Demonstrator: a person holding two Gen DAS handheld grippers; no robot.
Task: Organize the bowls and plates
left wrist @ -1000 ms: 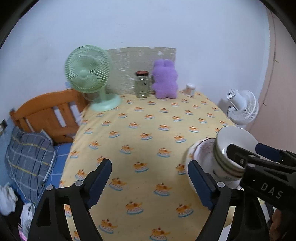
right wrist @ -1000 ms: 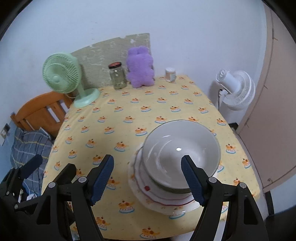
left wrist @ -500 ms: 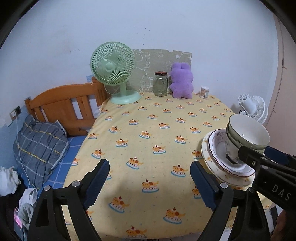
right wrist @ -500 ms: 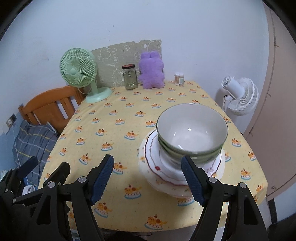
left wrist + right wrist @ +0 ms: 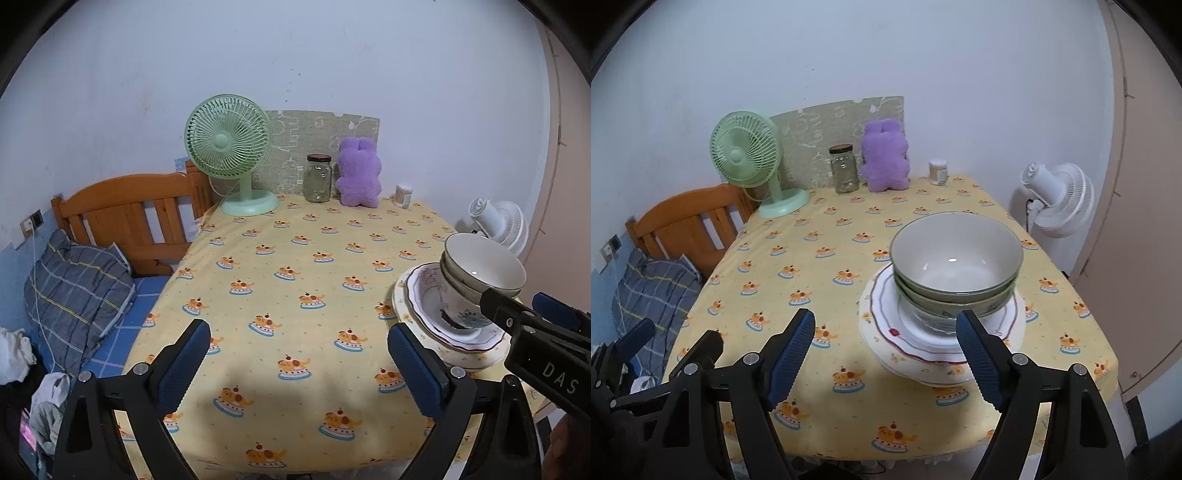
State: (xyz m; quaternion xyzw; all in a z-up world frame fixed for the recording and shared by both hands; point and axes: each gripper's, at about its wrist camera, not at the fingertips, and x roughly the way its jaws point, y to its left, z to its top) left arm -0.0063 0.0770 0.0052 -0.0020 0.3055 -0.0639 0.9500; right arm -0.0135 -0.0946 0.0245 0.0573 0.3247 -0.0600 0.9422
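A stack of green-rimmed bowls (image 5: 956, 266) sits on stacked white plates (image 5: 916, 343) at the right front of the table with the yellow cloth (image 5: 820, 280). The same bowls (image 5: 480, 273) and plates (image 5: 417, 302) show in the left wrist view. My right gripper (image 5: 886, 354) is open and empty, held back from the front of the stack and apart from it. My left gripper (image 5: 299, 362) is open and empty over the table's front, left of the stack. The right gripper's body (image 5: 543, 354) covers part of the stack there.
At the table's far edge stand a green desk fan (image 5: 229, 147), a glass jar (image 5: 317, 179), a purple plush toy (image 5: 360, 173) and a small white container (image 5: 403, 195). A wooden bed frame (image 5: 122, 214) with a plaid pillow (image 5: 74, 280) lies left. A white floor fan (image 5: 1056, 199) stands right.
Both grippers have pulled back and up from the table, so the stack looks smaller and farther. Both stay open. The stack has not moved.
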